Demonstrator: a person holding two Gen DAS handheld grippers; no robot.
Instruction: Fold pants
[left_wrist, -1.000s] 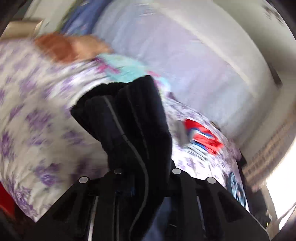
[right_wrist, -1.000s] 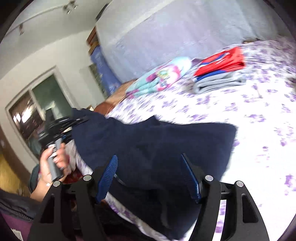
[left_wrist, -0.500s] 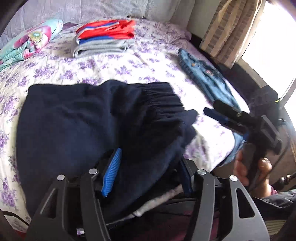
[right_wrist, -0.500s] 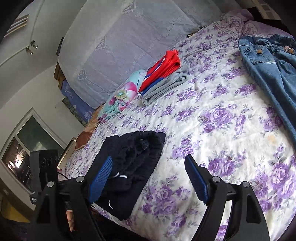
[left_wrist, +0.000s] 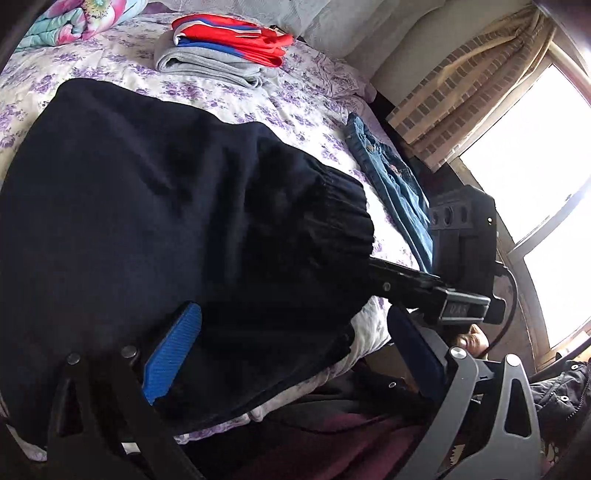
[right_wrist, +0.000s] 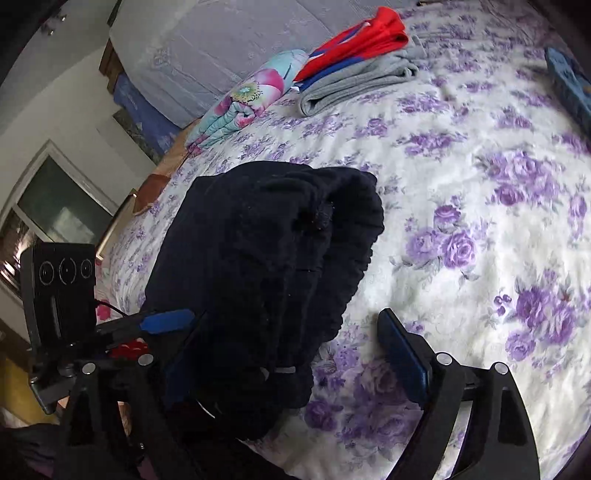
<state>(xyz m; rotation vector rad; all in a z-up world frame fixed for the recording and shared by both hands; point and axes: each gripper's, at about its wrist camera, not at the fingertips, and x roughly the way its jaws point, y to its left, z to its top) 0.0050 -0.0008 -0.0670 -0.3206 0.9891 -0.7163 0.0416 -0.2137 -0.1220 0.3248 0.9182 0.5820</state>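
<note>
The dark navy pants lie folded on the floral bedspread near its front edge, elastic waistband toward the right; they also show in the right wrist view. My left gripper is open, its blue pads either side of the pants' near edge, holding nothing. My right gripper is open over the pants' near corner. The right gripper body shows at the pants' right edge. The left gripper's blue fingertip reaches in from the left.
A folded stack of grey and red-blue clothes and a rolled floral blanket lie at the head of the bed. Blue jeans lie at the right side. A curtained window is beyond.
One second ago my left gripper was shut on the pants, lifted; it has since let go and opened. The pants now lie on the bed and both grippers have come closer to them.
</note>
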